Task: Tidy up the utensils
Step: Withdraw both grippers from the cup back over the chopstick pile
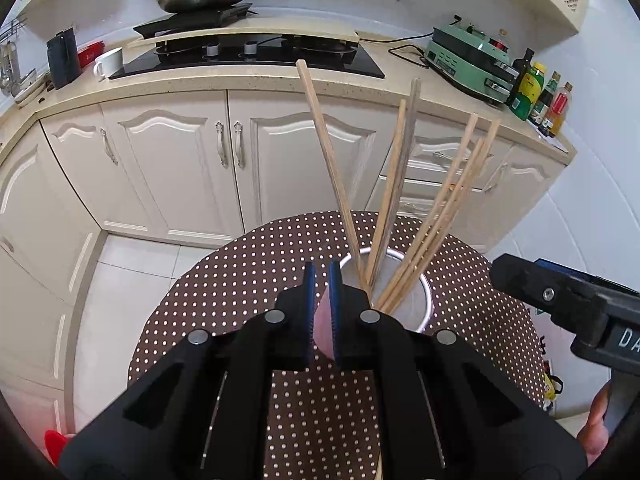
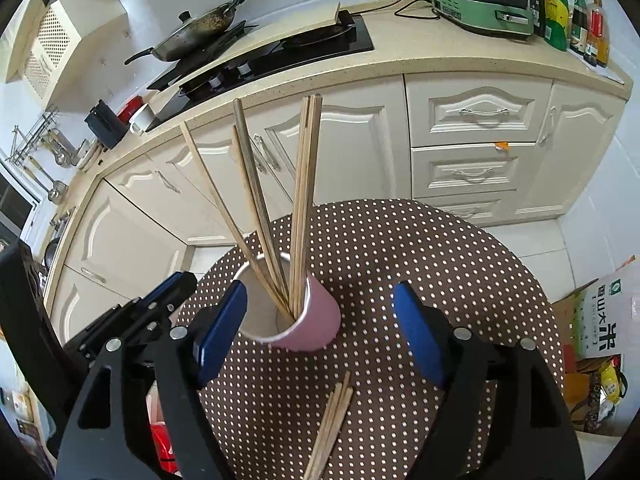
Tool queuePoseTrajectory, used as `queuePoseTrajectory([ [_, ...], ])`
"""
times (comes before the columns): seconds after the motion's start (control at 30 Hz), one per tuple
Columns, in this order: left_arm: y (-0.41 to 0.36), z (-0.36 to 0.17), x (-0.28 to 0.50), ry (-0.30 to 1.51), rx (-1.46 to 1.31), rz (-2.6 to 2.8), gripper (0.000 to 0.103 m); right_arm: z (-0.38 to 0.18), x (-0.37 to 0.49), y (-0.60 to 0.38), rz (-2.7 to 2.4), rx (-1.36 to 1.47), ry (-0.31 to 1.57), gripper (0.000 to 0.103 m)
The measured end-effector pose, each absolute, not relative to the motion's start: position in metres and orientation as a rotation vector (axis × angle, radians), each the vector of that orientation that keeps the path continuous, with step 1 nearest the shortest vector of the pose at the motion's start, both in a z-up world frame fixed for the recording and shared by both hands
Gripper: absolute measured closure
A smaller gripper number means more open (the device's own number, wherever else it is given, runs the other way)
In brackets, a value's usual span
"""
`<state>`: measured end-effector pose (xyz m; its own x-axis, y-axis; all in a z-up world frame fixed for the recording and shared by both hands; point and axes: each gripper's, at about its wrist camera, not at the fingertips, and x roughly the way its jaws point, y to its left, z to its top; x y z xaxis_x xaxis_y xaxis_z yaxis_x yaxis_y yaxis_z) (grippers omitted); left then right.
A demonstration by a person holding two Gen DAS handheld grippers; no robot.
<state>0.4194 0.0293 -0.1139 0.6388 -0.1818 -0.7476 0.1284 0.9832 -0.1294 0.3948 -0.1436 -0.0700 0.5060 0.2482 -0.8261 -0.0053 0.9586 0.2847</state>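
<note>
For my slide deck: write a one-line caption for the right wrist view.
Open right hand-held gripper above the pink cup of chopsticks; loose chopsticks lie on the dotted table.

The loose chopsticks (image 2: 330, 432) run off the bottom edge.

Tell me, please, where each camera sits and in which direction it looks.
Left wrist: on the left tongs, looking along them at the pink cup, whose wall they clamp; right tongs at the edge.
Right wrist: on the open right tongs, above the table; left tongs visible.
Shared: cup, chopsticks, kitchen counter.
</note>
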Motion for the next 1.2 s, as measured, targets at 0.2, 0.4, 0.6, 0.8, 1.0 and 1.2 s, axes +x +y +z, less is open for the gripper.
queuePoseTrajectory([
  [0.2,0.029,-0.106,0.398,0.856,-0.040,-0.175,0.095,-0.065,0.375,-0.143,0.152,0.239,1.039,0.029],
  [0.4,0.029,-0.096,0.373,0.836,-0.031,-0.171,0.095,-0.057,0.354,-0.146,0.142,0.230,1.028,0.026],
  [0.6,0.029,-0.085,0.348,0.825,-0.024,-0.166,0.095,-0.045,0.332,-0.149,0.139,0.235,0.999,0.017],
  [0.8,0.028,-0.078,0.322,0.819,0.002,-0.161,0.095,-0.034,0.307,-0.154,0.146,0.239,0.989,0.017],
  [1.0,0.031,-0.065,0.294,0.746,-0.007,-0.151,0.038,-0.029,0.288,-0.159,0.146,0.243,0.983,0.011],
  [1.2,0.030,-0.061,0.277,0.764,0.023,-0.165,0.031,-0.027,0.272,-0.162,0.149,0.244,0.982,0.009],
])
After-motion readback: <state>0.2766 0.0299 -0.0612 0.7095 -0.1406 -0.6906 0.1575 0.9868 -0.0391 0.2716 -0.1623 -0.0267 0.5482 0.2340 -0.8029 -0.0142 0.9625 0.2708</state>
